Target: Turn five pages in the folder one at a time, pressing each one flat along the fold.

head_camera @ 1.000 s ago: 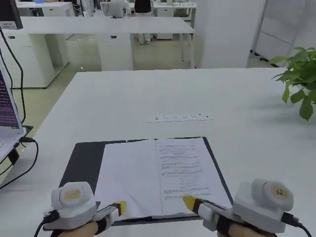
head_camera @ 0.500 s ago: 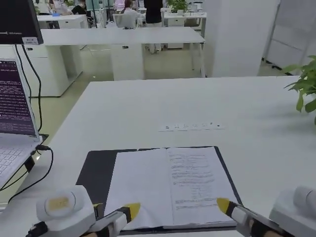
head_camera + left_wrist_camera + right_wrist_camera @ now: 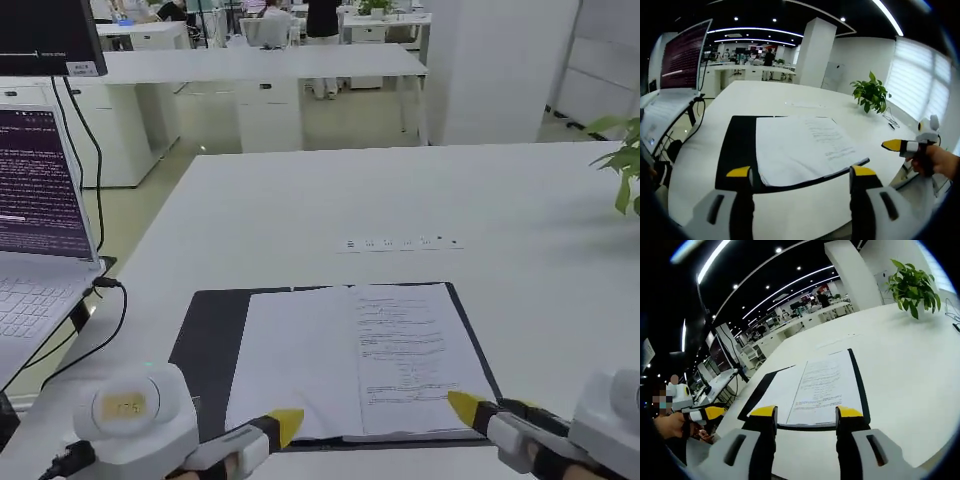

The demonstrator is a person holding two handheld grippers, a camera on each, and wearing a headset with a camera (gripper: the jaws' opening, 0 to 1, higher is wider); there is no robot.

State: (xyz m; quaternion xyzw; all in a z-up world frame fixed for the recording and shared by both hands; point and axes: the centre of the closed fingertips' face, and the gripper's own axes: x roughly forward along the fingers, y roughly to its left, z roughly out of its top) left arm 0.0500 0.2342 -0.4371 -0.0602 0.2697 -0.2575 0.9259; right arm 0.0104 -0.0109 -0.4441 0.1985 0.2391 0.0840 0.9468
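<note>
Lying open at the lower centre of the head view, the black folder with white printed pages (image 3: 205, 345) rests on the white worktop (image 3: 300, 210). At its near edge, the left claw (image 3: 801, 175) and right claw (image 3: 801, 412) gape empty. No page is lifted, and the number of finished turns cannot be told.

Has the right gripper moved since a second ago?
Yes. Judged against the folder, the right gripper has slid right, from over the lower middle of the printed page to near the folder's bottom right corner.
</note>
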